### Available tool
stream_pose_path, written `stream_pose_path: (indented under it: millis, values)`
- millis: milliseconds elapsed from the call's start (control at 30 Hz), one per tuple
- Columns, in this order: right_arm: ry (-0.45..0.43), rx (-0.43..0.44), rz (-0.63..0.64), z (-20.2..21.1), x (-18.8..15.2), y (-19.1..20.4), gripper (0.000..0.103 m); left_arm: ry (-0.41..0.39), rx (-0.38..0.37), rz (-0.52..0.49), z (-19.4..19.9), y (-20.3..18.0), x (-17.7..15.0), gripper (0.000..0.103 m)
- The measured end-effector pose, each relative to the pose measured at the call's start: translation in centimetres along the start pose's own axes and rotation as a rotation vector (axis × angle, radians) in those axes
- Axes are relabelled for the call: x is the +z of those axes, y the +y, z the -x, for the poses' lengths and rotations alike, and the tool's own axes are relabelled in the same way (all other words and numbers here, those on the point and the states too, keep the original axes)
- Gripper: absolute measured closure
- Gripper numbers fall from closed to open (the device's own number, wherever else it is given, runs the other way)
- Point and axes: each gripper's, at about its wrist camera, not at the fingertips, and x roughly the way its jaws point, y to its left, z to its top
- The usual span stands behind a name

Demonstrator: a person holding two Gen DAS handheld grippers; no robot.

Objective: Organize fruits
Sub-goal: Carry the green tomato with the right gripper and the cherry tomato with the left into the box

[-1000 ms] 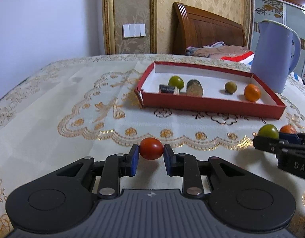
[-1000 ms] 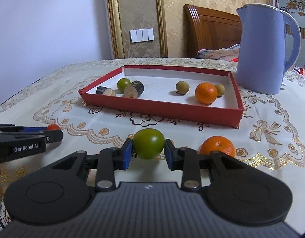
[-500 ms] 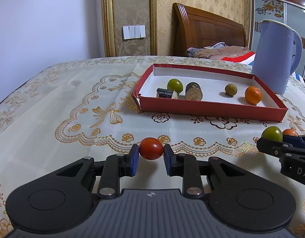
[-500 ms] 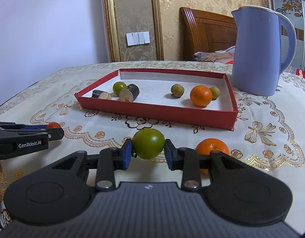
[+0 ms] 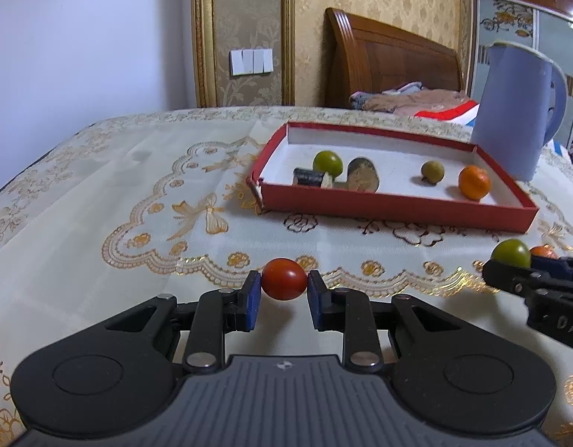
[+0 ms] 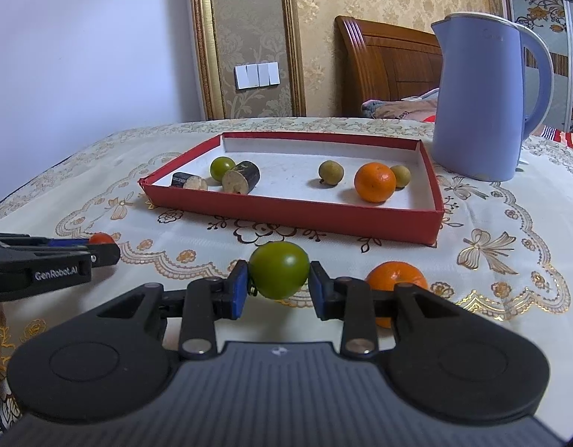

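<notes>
The small smooth red tomato (image 5: pixel 284 279) is pinched only at its two sides by the left tongs (image 5: pixel 282 290), so any jolt could roll it out onto the lace-patterned table (image 5: pixel 100 193). The round green tomato (image 6: pixel 279 270), wider, bulges past the right tongs (image 6: pixel 278 290) clamping it and could slip likewise. Both tongs hover low, tilted down, near the shallow red cardboard box (image 6: pixel 286 210), which lies farther off. A loose orange mandarin (image 6: pixel 396 279) sits right of the right tongs.

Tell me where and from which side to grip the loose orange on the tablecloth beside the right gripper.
Take the orange across its widest middle, fingers on its left and right flanks, coming from above. It is round, rests on the tablecloth, and the right gripper, shut on the green tomato, crowds its near side.
</notes>
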Motion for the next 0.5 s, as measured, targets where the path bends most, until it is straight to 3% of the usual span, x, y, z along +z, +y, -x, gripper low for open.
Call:
stream_pose_path:
  millis: [200, 333, 500]
  values:
    - [-0.011, -0.005, -0.005, 0.2, 0.0, 0.0, 0.071, -0.030, -0.030, -0.016, 0.4, -0.5, 0.1, 0.077]
    - [-0.038, -0.015, -0.008, 0.6, 0.1, -0.1, 0.071, -0.080, -0.091, 0.001, 1.1, -0.3, 0.1, 0.077]
    - [-0.075, -0.034, -0.014, 1.0, 0.5, -0.6, 0.071, -0.117, -0.096, -0.046, 1.8, -1.3, 0.2, 0.077]
